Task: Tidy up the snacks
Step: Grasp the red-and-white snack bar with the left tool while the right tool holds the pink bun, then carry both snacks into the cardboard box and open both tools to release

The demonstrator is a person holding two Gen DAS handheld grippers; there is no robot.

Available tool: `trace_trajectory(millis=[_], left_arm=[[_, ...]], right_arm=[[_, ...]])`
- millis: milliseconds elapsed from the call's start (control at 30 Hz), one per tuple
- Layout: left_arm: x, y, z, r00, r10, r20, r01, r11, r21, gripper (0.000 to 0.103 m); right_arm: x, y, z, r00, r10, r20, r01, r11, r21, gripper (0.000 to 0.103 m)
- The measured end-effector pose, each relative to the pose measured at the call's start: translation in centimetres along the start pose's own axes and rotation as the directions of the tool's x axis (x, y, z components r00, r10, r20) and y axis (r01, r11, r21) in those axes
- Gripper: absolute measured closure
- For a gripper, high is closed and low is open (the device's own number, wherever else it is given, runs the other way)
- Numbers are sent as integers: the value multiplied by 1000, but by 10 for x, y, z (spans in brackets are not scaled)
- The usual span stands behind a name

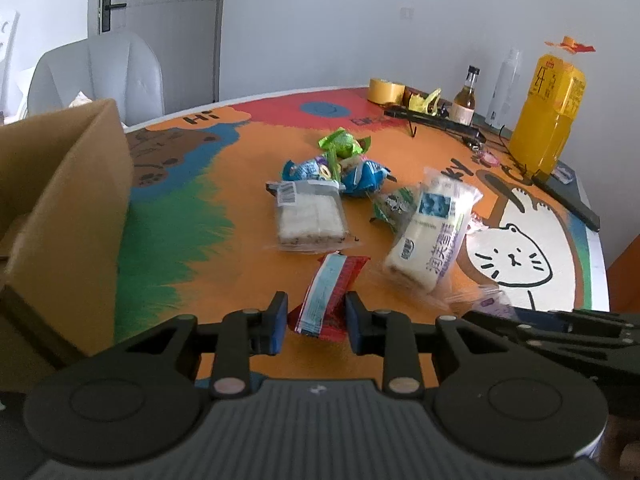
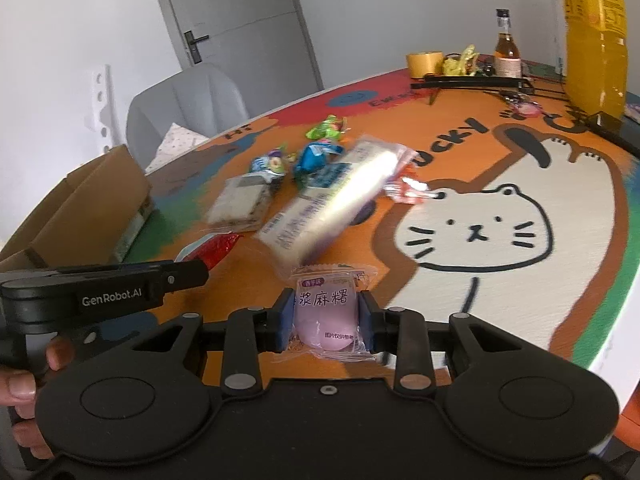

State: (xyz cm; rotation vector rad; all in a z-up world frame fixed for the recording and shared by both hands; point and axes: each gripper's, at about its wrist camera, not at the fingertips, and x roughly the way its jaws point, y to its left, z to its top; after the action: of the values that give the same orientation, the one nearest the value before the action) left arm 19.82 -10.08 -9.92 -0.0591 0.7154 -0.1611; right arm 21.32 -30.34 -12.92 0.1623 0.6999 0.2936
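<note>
My left gripper [image 1: 316,314] is shut on a red snack packet [image 1: 326,294] with a pale blue stripe, held at its near end just above the table. My right gripper [image 2: 326,320] is shut on a pink mochi packet [image 2: 326,312] with purple lettering. Loose snacks lie in the middle of the painted round table [image 1: 400,136]: a clear-wrapped sandwich cake [image 1: 308,216], a long white bread packet [image 1: 430,232], blue packets [image 1: 360,178] and a green packet [image 1: 342,142]. An open cardboard box [image 1: 60,208] stands at the left.
At the table's back right stand a large yellow bottle [image 1: 550,108], a small brown bottle [image 1: 466,96], a tape roll [image 1: 386,90] and black bars [image 1: 436,120]. A grey chair [image 1: 100,76] sits behind the box. A hand [image 2: 24,384] holds the left gripper's handle.
</note>
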Motion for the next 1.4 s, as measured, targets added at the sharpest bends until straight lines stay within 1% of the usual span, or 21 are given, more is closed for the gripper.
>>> trace_trajectory(millis=[233,367,467,600,733,833,1033,1067,1100,1400], left_arm=[[-27,7,7,999,-2,47,2,1000,0,74],[-43,12,13,996,13,87,-13,1000,-1,74],[-55,21,17,994,17,107,-15,1000,-22,74],[-72,33,24,988,46,146,-41,999,-35,74],[-85,47,30,983,72,167,-64,996,-55,74],[-93,57,32,978,96,183,-84,994,-74,75],[-105,79,32,972,140,191,-119,986,-120,76],[-106,83,33,970,147,192,-124,984,-128,78],[-108,87,33,969,154,193,-129,982,-134,85],[-124,119,33,955,213,207,-176,967,-185,85]], right_arm=[[-9,18,6,999,29,34,-28,999,-24,72],[-13,30,12,998,51,48,-49,998,-39,72],[-15,39,16,996,66,59,-63,997,-52,72],[-17,54,25,993,91,82,-85,993,-77,72],[-17,66,31,987,131,89,-124,989,-80,72],[-16,79,34,985,145,95,-135,986,-101,72],[-12,103,38,979,185,90,-172,975,-137,72],[-11,107,39,977,193,89,-179,973,-144,72],[-10,110,40,976,199,88,-184,971,-149,72],[-2,140,46,966,245,79,-228,957,-182,72]])
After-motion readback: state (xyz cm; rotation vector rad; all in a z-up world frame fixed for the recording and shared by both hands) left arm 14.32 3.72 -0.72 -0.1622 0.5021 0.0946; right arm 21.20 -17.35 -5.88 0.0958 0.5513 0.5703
